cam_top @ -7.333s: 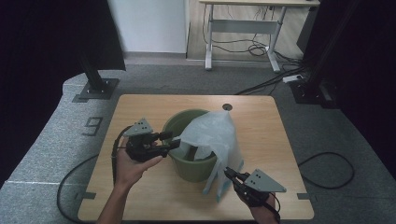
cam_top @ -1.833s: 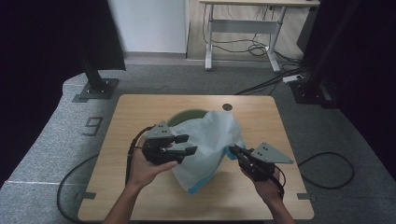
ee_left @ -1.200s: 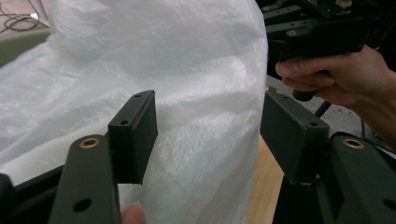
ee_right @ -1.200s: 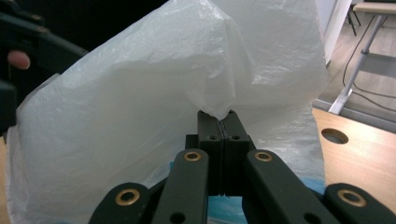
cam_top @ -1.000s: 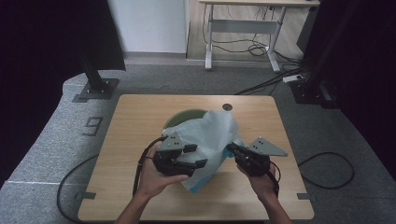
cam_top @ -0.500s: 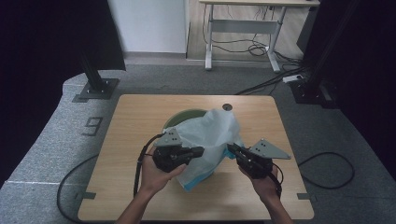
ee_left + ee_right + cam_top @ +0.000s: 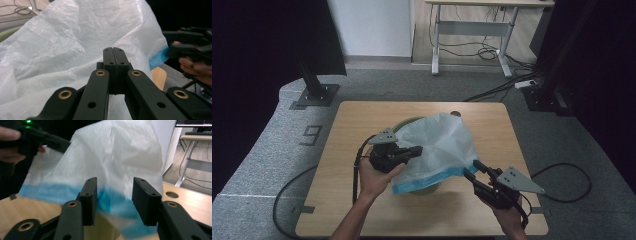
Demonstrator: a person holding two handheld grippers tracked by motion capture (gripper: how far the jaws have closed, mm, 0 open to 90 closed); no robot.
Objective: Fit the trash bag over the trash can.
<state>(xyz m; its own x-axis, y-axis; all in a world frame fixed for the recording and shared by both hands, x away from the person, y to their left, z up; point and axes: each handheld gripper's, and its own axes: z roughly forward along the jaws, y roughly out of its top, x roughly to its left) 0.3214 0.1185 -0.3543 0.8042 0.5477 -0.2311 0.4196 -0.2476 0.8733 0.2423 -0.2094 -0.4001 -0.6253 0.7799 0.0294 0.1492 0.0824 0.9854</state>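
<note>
- Two hand-held grippers are working one white plastic bin liner (image 7: 439, 145) with a blue hem band, which is lying draped over a green bin (image 7: 404, 123) at the middle of the wooden bench (image 7: 362, 120).
- Left gripper (image 7: 416, 150): its jaws are standing fully closed; in the left gripper view (image 7: 115, 56) they are meeting flat against each other in front of the liner, and whether a fold of film is being pinched between the tips cannot be told.
- Right gripper (image 7: 469, 169): its jaws have just been opening and are standing apart; in the right gripper view (image 7: 115, 195) the blue hem is passing between them without being pressed.
- Doing the step well, as a judgement: the mouth of the liner is being spread over the bin rim, so the right jaws should be closing on the blue hem itself, not on the thin white film, while the left gripper is keeping the opposite side taut and low.
- Hard to make out: the liner is covering most of the bin, so how far the hem is reaching round the rim is staying hidden; the hem in the right gripper view is blurred.
</note>
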